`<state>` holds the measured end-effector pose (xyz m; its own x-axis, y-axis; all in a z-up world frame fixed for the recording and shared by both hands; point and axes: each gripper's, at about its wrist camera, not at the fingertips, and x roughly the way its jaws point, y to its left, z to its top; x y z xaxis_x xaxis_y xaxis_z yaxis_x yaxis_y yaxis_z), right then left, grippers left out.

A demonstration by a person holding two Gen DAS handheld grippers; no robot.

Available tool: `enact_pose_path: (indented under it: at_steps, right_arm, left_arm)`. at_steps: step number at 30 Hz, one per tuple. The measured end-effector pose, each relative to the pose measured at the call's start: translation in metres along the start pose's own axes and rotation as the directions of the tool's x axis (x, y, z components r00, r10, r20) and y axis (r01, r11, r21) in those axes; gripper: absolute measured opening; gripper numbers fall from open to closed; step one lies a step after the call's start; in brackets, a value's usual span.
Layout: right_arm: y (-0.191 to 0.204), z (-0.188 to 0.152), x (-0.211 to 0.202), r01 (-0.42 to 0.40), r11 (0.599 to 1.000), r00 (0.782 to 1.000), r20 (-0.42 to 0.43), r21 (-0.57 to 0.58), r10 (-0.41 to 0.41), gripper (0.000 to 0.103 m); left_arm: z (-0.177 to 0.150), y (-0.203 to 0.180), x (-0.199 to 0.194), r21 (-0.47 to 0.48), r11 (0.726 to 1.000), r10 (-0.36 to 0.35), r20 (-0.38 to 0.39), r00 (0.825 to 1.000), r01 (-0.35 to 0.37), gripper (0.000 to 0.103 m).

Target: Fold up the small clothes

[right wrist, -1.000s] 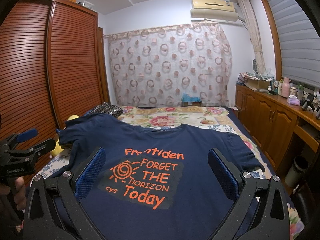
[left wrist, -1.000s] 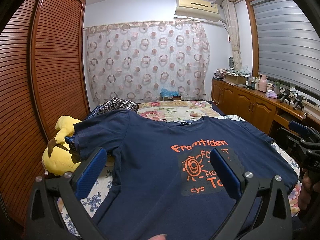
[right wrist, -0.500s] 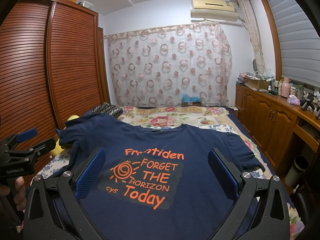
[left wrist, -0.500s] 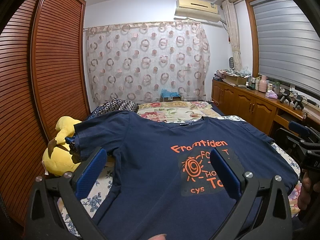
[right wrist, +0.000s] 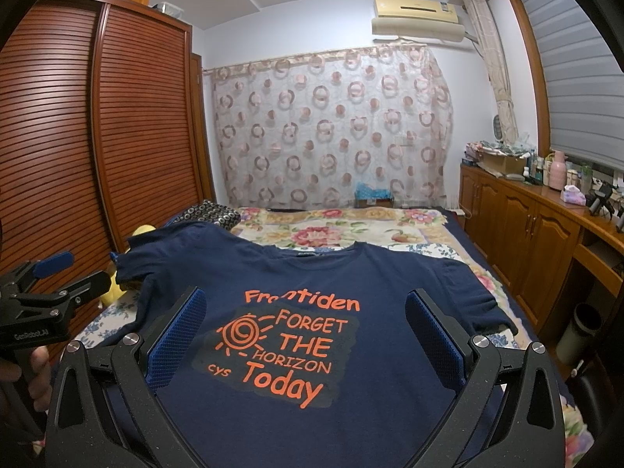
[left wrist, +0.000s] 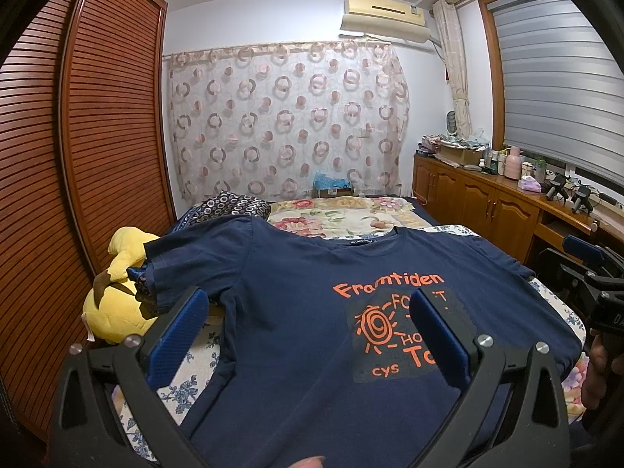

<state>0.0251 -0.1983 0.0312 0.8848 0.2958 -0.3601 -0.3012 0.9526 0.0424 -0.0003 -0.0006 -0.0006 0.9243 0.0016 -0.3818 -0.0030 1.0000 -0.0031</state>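
A navy T-shirt [left wrist: 296,304] with orange print lies spread flat, front up, on the bed, collar away from me; it also shows in the right wrist view [right wrist: 374,273]. My left gripper [left wrist: 308,312] is open and empty, hovering above the shirt's near left part. My right gripper [right wrist: 306,316] is open and empty above the print at the shirt's near middle. Each gripper shows at the edge of the other's view: the right one [left wrist: 596,273], the left one [right wrist: 50,277].
A yellow plush toy [left wrist: 117,296] lies at the bed's left edge under the left sleeve, beside the slatted wardrobe [left wrist: 58,195]. A floral quilt [right wrist: 335,230] covers the far bed. Wooden cabinets [right wrist: 526,226] and a bin [right wrist: 577,331] stand right.
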Motion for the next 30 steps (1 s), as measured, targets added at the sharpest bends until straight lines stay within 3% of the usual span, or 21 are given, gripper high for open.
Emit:
enact_pose_path:
  at_steps: [19,30]
  right_arm:
    - [0.000,-0.001,0.001,-0.009,1.000,1.000,-0.006,0.000,0.009,0.103]
    - [0.005,-0.014,0.020,-0.051,0.999,0.998,-0.045,-0.011,0.050,0.103]
  left_arm:
    - [0.000,0.000,0.000,0.001,1.000,-0.001,-0.001,1.000,0.001,0.103]
    - [-0.009,0.026,0.018,-0.006,1.000,-0.002,-0.045,0.999,0.002,0.103]
